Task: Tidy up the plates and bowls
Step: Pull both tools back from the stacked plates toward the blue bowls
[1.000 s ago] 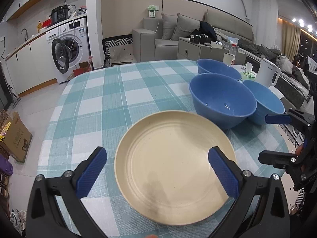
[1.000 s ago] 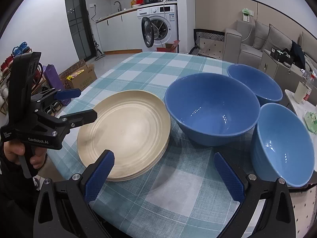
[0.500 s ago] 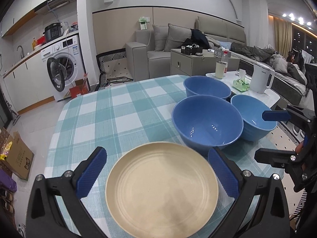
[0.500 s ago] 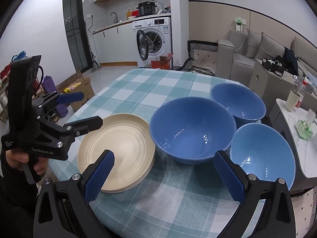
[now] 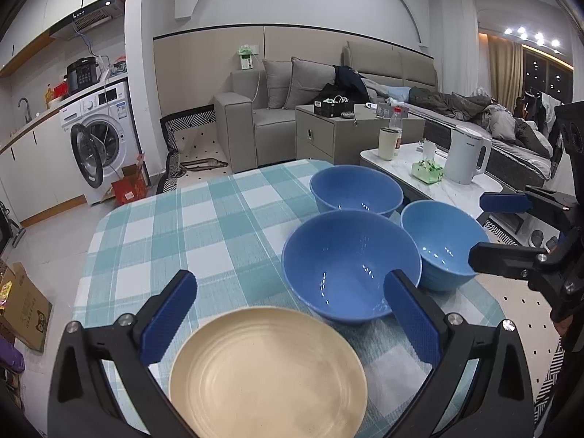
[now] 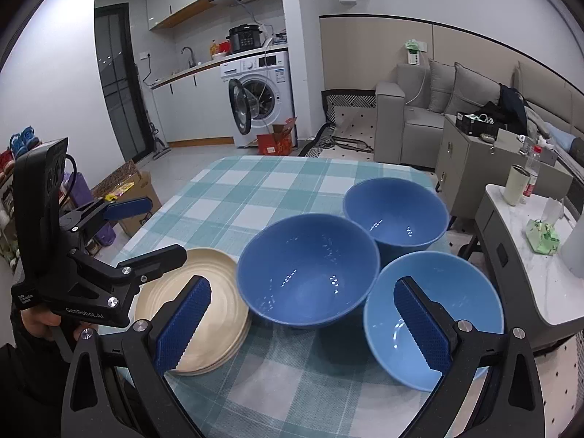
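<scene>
A stack of cream plates (image 5: 268,368) (image 6: 204,314) lies at the near edge of the checked table (image 5: 189,233). Three blue bowls stand beside it: a large one (image 5: 350,262) (image 6: 306,273) in the middle, a second (image 5: 356,189) (image 6: 396,211) behind it, a lighter one (image 5: 443,241) (image 6: 434,310) at the right edge. My left gripper (image 5: 288,317) is open and empty, above and behind the plates. My right gripper (image 6: 303,325) is open and empty, raised in front of the large and light bowls.
A white side table (image 5: 419,171) with a kettle (image 5: 465,158), cup and tissue pack stands right of the table. A grey cabinet (image 5: 328,135), sofa and washing machine (image 5: 98,138) lie beyond. A cardboard box (image 5: 22,306) sits on the floor at left.
Both grippers have pulled back and up from the table. The plates and bowls now look smaller and lower in both views. Nothing on the table has moved.
</scene>
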### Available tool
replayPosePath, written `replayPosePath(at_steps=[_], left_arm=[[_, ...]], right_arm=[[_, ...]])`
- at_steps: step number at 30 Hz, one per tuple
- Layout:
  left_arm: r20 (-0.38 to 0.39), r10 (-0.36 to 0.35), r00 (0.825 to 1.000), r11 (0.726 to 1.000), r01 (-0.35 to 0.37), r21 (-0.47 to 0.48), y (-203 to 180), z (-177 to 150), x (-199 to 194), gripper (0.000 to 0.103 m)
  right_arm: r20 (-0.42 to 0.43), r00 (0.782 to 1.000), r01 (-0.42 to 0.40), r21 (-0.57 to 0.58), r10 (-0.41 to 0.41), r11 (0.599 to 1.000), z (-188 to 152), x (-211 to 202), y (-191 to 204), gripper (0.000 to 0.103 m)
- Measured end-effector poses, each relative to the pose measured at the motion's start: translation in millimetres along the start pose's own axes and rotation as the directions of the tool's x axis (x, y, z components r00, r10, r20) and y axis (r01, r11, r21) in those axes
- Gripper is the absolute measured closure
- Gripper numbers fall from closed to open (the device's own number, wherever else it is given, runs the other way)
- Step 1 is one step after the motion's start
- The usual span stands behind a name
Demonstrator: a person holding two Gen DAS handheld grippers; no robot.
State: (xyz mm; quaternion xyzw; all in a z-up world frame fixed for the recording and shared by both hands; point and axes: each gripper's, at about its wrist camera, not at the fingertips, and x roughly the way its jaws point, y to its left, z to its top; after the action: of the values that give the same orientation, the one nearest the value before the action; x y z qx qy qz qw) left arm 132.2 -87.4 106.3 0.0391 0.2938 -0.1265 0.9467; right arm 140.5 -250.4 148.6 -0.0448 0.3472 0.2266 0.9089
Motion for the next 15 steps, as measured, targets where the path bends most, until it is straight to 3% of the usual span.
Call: replayPosePath(at_steps=[15], left_arm=[[0.032,0.011,0.999,0.999,-0.012,0.032,-3.1,42.4,20.7,0.000]], right_arm=[[0.039,0.997,0.066,0.080,-0.070,0.995,27.4,-19.2,-46.9,0.001]])
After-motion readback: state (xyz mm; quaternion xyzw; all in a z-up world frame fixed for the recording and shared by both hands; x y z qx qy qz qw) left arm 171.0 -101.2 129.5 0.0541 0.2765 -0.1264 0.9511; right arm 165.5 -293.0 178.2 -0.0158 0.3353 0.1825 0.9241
